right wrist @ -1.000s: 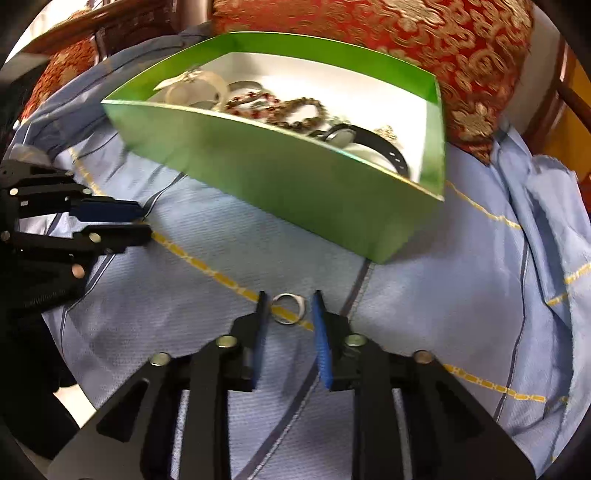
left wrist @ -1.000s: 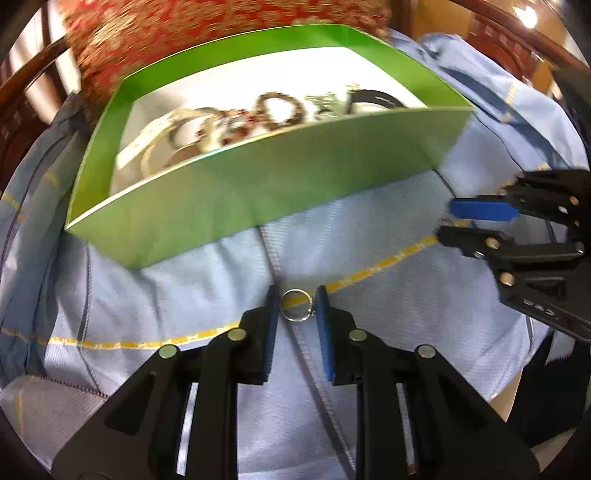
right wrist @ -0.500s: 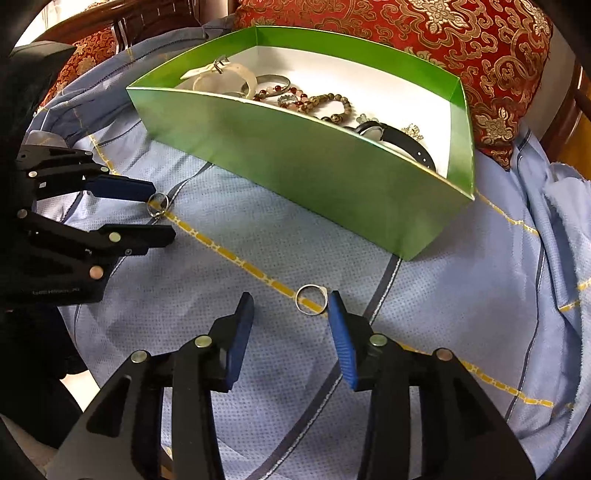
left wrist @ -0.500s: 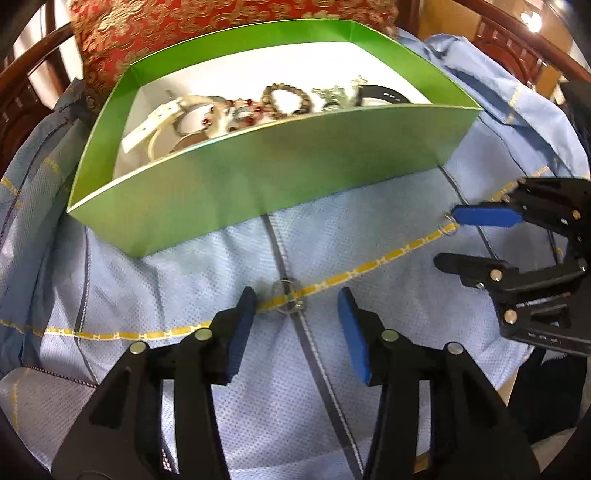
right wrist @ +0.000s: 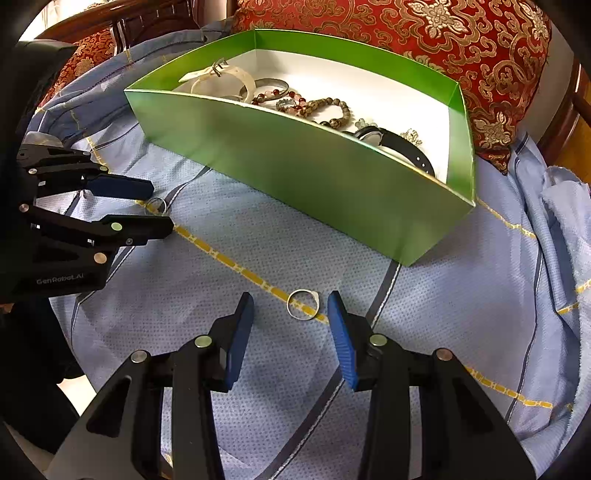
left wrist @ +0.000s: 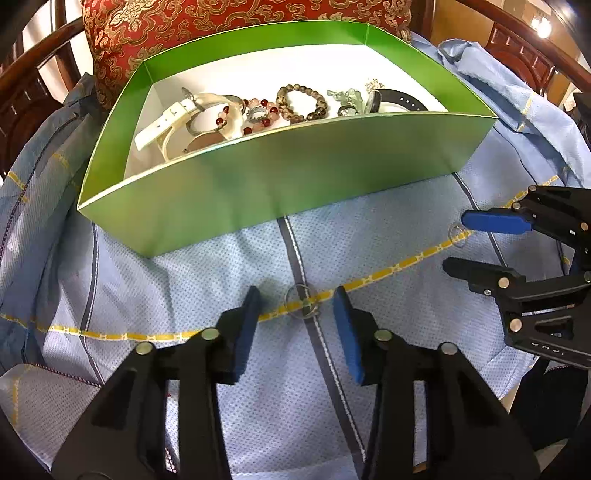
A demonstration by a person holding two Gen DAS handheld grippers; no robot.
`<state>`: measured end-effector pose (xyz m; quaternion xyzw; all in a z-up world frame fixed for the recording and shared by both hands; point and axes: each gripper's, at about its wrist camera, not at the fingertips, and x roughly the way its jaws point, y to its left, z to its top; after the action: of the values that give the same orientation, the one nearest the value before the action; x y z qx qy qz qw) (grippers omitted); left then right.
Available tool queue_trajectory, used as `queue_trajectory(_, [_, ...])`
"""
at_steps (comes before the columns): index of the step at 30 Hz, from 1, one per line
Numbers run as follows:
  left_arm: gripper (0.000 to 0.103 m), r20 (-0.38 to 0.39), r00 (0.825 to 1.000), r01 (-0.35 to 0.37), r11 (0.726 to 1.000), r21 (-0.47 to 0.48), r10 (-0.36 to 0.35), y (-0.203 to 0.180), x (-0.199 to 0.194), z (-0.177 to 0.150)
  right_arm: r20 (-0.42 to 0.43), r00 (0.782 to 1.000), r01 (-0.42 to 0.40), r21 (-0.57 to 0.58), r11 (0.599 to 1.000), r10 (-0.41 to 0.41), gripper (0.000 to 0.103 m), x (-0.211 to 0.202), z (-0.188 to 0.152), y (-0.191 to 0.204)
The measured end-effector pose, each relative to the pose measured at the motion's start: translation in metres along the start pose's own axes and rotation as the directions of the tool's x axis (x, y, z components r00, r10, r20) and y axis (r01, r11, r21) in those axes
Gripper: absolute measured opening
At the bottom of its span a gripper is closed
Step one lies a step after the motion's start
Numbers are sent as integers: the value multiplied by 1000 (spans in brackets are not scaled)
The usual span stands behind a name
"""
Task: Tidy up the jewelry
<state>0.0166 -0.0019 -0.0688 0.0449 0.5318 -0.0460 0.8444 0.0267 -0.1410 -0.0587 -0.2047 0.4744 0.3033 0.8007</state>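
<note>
A thin silver ring [left wrist: 303,301] lies on the blue cloth, on a yellow stripe, between the blue pads of my left gripper [left wrist: 296,306]. Its jaws are closing and neither pad touches the ring. A second silver ring [right wrist: 303,303] lies between the pads of my right gripper [right wrist: 290,306], closer to the right pad; that gripper is open. Each gripper shows in the other's view: the right gripper [left wrist: 454,242] at the right edge, the left gripper [right wrist: 162,207] at the left. Behind both stands a green box [left wrist: 295,166] holding bracelets, bead strings and watches.
The blue checked cloth [right wrist: 258,369] covers a seat and bunches into folds at the right [right wrist: 554,206]. A red and gold cushion [right wrist: 424,33] leans behind the green box [right wrist: 295,162]. Dark wooden chair rails [left wrist: 33,85] frame the back.
Both grippers stood narrow around their rings one second ago and have spread wider. Both rings still lie on the cloth. The left jaws are slightly narrower than half a second ago.
</note>
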Motion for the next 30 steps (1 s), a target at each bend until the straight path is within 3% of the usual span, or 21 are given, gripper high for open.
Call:
queue_trajectory(3, [30, 2, 1000, 1, 1000, 5, -1, -1, 0, 1, 3, 1000, 3, -5, 1000, -3, 40, 1, 1, 0])
queue_trajectory(6, [20, 5, 1000, -4, 1000, 6, 4, -1, -1, 1, 7, 1000, -20, -17, 1000, 20, 25, 0, 1, 3])
queue_trajectory(9, [18, 6, 1000, -4, 1000, 2, 4, 1, -1, 1, 9, 1000, -24, -32, 999, 24, 20, 0, 2, 6])
queue_trajectory(16, [18, 8, 1000, -12, 1000, -2, 12, 4, -2, 0, 10, 1000, -30, -33, 999, 30, 21, -1, 4, 5])
queue_trajectory(18, [19, 7, 1000, -10, 1000, -2, 10, 3, -2, 0, 10, 1000, -13, -35, 999, 14, 33, -2, 5, 4])
queue_trajectory(21, [19, 6, 1000, -10, 1000, -4, 10, 3, -2, 0, 10, 1000, 1, -24, 1000, -1, 40, -2, 7, 0])
queue_trajectory(28, [21, 5, 1000, -11, 1000, 0, 11, 2, -2, 0, 19, 1000, -8, -17, 1000, 8, 39, -1, 7, -1])
queue_trajectory(30, [21, 6, 1000, -12, 1000, 0, 12, 2, -3, 0, 18, 1000, -20, -18, 1000, 20, 31, 0, 8, -1])
